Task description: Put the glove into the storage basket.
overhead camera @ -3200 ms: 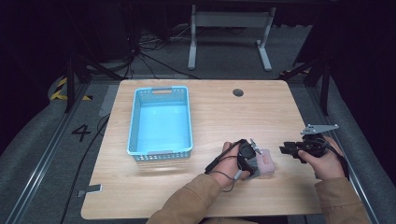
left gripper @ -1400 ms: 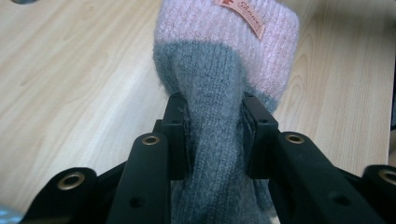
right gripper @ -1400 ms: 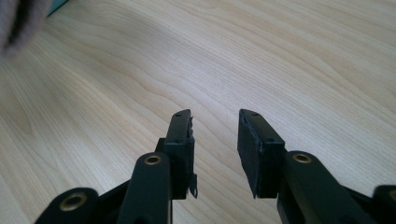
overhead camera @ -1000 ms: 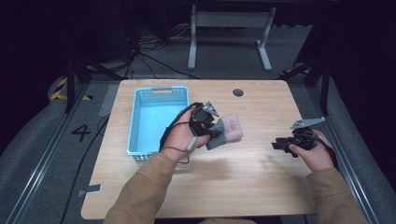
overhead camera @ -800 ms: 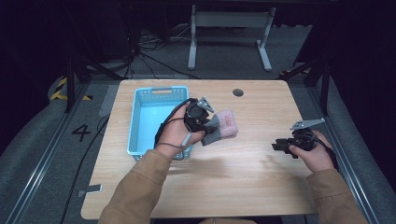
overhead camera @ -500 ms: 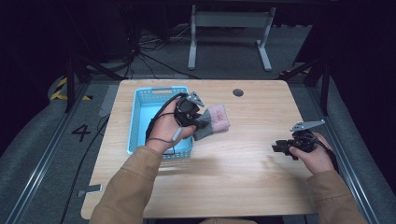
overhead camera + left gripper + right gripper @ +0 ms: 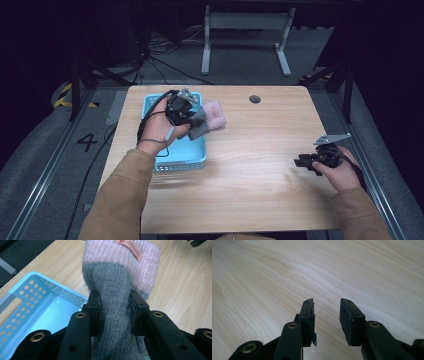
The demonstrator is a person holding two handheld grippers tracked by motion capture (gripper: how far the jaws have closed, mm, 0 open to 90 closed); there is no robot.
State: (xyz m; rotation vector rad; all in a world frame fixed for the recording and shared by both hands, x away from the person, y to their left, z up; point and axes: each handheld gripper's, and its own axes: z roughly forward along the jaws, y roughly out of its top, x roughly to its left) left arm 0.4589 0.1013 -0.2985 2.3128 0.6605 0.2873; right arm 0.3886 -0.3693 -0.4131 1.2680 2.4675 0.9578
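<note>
Grey-and-pink knitted wool sock (image 7: 117, 290), carried from the near right of the light wooden table (image 7: 260, 175) a few seconds ago, now hangs over the right wall of the pale blue perforated plastic basket (image 7: 192, 150), clamped at its grey part between the pads of the left gripper (image 7: 192, 116). Judging by this, only the release into the basket remains. The right gripper (image 7: 327, 312) rests at the table's right edge, jaws apart with nothing between them.

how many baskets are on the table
1: a blue basket at the table's left side, under the left hand-held gripper that holds a sock. None seems hidden.
</note>
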